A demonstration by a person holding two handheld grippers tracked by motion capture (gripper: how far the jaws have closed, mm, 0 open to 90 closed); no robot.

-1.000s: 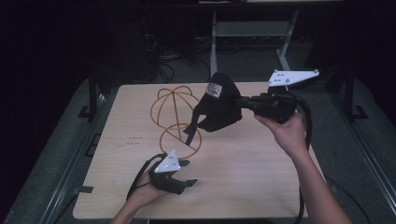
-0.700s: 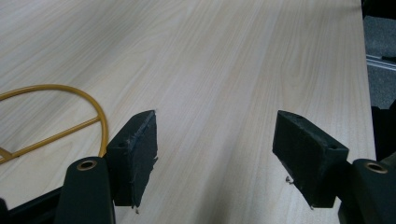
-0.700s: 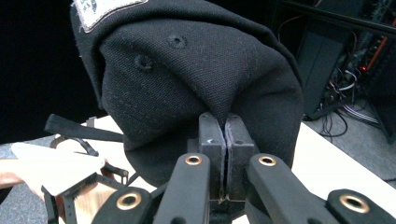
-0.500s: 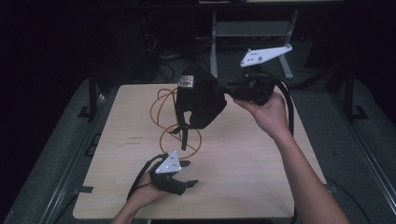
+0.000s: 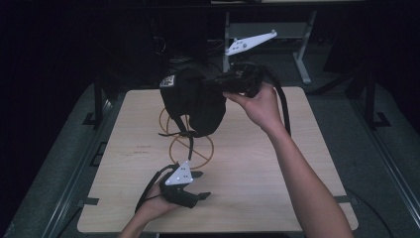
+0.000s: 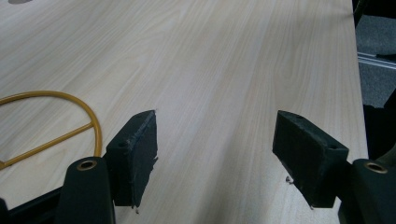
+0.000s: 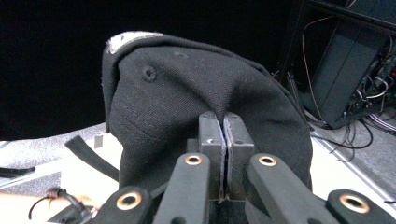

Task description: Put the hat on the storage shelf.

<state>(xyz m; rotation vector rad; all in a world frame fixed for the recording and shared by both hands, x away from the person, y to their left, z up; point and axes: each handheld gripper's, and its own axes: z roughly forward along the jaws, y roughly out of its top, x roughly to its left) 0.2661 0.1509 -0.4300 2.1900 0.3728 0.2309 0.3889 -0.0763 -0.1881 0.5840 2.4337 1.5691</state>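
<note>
The cap (image 5: 194, 99) hangs above the wire stand (image 5: 190, 145) (on the table (image 5: 277, 168)), behind the left tongs (image 5: 200, 184).

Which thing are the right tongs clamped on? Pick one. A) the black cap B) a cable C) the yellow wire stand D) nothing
A: in the right gripper view the right tongs pinch the fabric of the black cap, held up above the table.

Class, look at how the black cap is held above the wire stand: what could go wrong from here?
1. The right gripper pinches only a fold of the black cap; the fabric might slip out.
2. The cap's dangling strap hangs near the wire stand and could snag or tip it.
3. The left gripper stands open beside the stand, not steadying it.
</note>
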